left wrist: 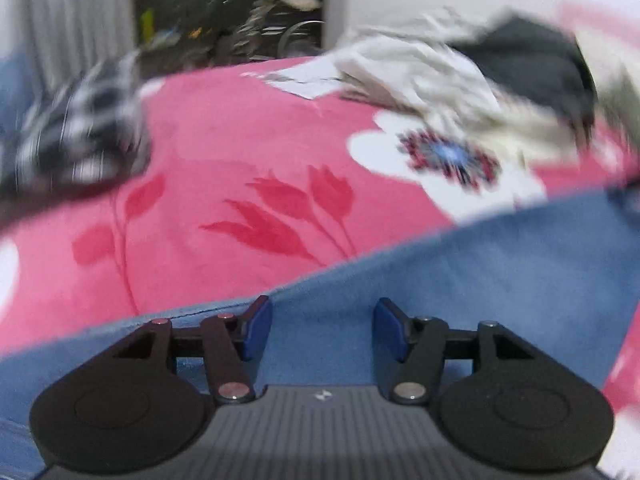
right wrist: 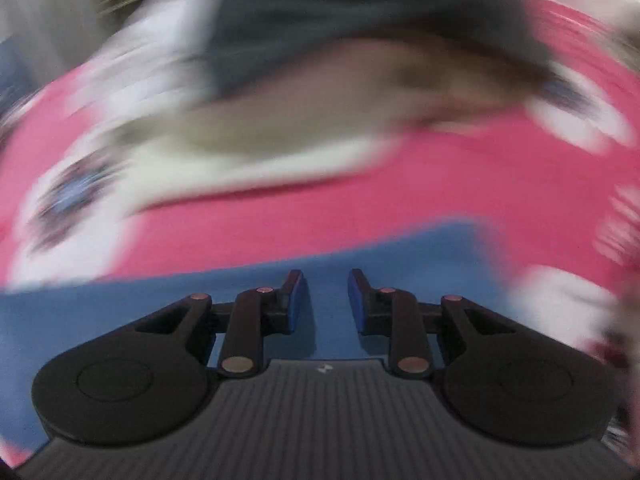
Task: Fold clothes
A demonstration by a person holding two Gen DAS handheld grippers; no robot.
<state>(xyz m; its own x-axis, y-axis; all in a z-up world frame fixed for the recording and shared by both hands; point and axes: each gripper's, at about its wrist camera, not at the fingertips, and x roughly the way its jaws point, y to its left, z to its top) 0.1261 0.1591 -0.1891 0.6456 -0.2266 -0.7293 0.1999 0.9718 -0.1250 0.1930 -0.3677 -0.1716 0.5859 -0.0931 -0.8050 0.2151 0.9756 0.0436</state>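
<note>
A blue garment (left wrist: 500, 264) lies flat on a pink floral blanket (left wrist: 240, 128), right under both grippers. My left gripper (left wrist: 322, 328) hovers over its upper edge, open, with nothing between the blue pads. In the right wrist view the same blue garment (right wrist: 200, 296) fills the lower part, and my right gripper (right wrist: 328, 300) is open above it with a narrower gap and nothing held. That view is heavily blurred by motion.
A heap of white and dark clothes (left wrist: 480, 68) lies at the back right of the blanket. A black-and-white checked garment (left wrist: 76, 128) sits at the left. In the right wrist view a blurred pile of dark and pale clothes (right wrist: 340, 60) lies ahead. A dark doorway (left wrist: 232, 12) shows behind.
</note>
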